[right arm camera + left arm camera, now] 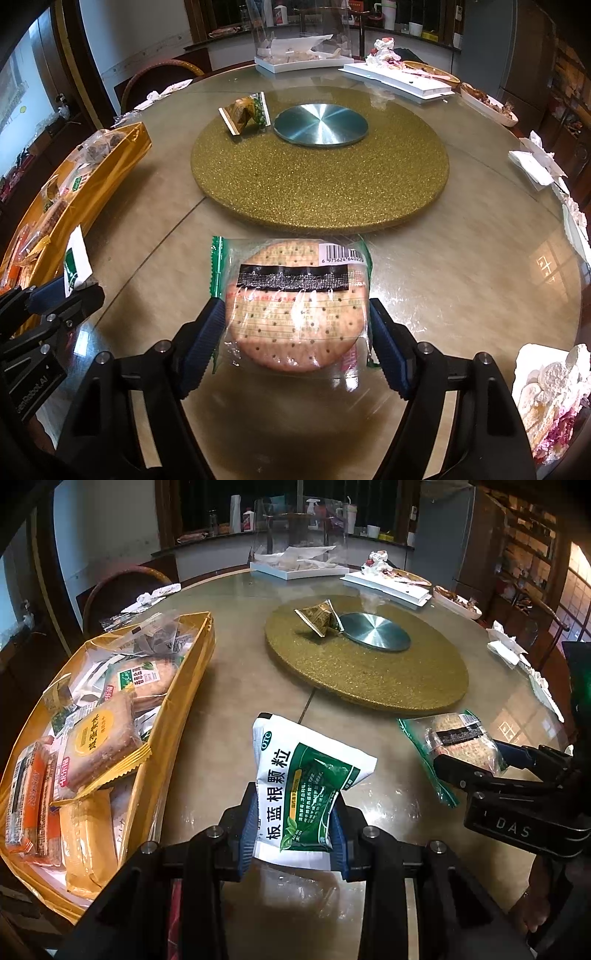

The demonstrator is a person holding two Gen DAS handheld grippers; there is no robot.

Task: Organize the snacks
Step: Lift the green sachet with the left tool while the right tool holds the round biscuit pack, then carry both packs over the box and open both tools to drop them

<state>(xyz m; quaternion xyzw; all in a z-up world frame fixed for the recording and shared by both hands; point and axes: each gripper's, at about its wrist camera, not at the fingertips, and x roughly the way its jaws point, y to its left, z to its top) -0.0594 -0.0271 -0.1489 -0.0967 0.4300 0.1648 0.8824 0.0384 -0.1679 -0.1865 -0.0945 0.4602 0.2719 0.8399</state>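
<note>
Mid pick-and-stow step, both hands loaded. Left gripper (pixel 293 830) nearly closed, blue pads pinching lower half of green-white granule sachet (pixel 306 786), pkt crumpled at the waist and lifted off the glass tabletop (pixel 229 701). Right gripper (pixel 297 332) wide, pads hugging both sides of round cracker pkt (pixel 297 306) (clear wrap, green edge, barcode at top, black strip across); looks gripped, pkt seems raised off the glass w/ its reflection below, though contact on the right pad hard to confirm.

Judged next: carry sachet left and over the near wall of gold tray (pixel 177 709), release inside; cracker pkt to follow. Needs lift enough to clear the tray wall, and a free spot — tray already crowded. Risk: sachet pinched low and floppy, could fold or slip on the swing.

Containers:
- Gold tray, left of table edge: holds brown square pastry pkt w/ yellow circle label (pixel 99 746), green-labelled cake pkt (pixel 147 679) behind it, orange bars (pixel 31 797) at near end, yellow pkt (pixel 88 842) near corner, clear bag (pixel 155 635) at far end. Stacked loosely, some overlapping.
- Gold glitter turntable (pixel 317 184) mid-table: one small gold-green pkt (pixel 245 114) left out, beside the metal hub (pixel 320 125). Not yet collected.
- White trays (pixel 399 81) far side: scraps and tissue, contents unclear.
</note>
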